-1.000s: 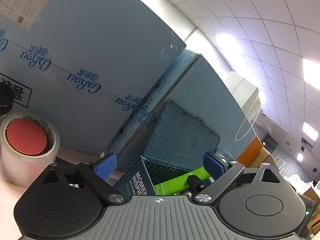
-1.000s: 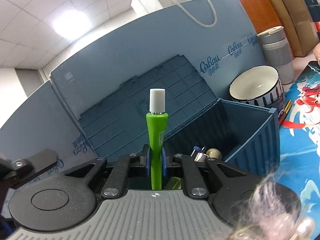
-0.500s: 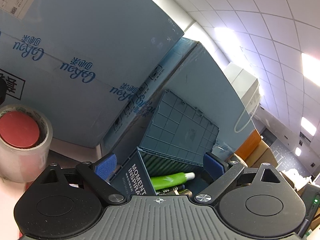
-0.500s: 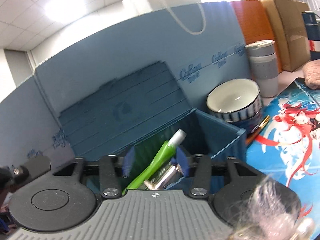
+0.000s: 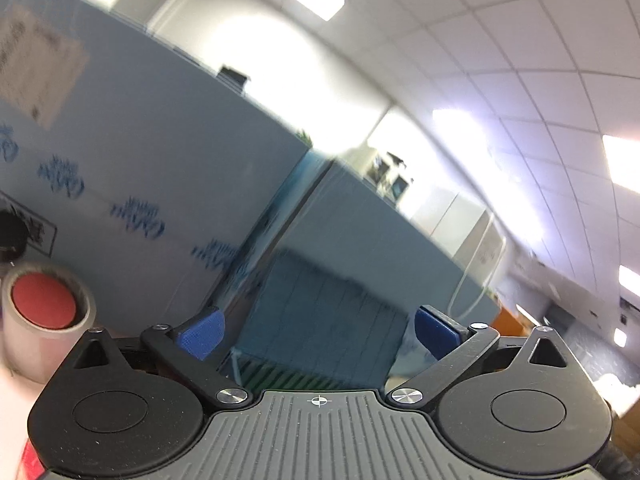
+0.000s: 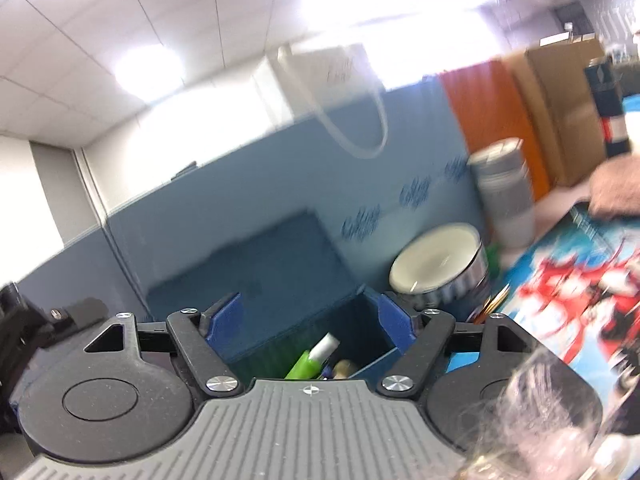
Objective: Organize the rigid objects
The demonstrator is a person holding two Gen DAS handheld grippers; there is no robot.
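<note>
Green plastic with a pale cap, the pen-like stick [image 6: 310, 360] lies slanted inside the open blue storage box [image 6: 382, 354], cap end propped up against the box's dark inner wall, with a few small items, too blurred to name, beside it. It rests there because nothing grips it: the right gripper [image 6: 310, 322] has just been opening, and its blue fingers [image 6: 224, 318] now stand spread with only air between them, the stick lying below and beyond. The box's lid [image 6: 248, 276] leans back against a blue panel, which keeps the mouth free for drop-ins.

Just right of the box a striped bowl [image 6: 440, 264] sits on the tabletop, a grey flask [image 6: 506, 190] behind it. The left gripper [image 5: 318, 332] is likewise spread wide and empty, facing the lid from the other side, probably clear of the drop. A tape roll [image 5: 40, 316] stands to its left.
</note>
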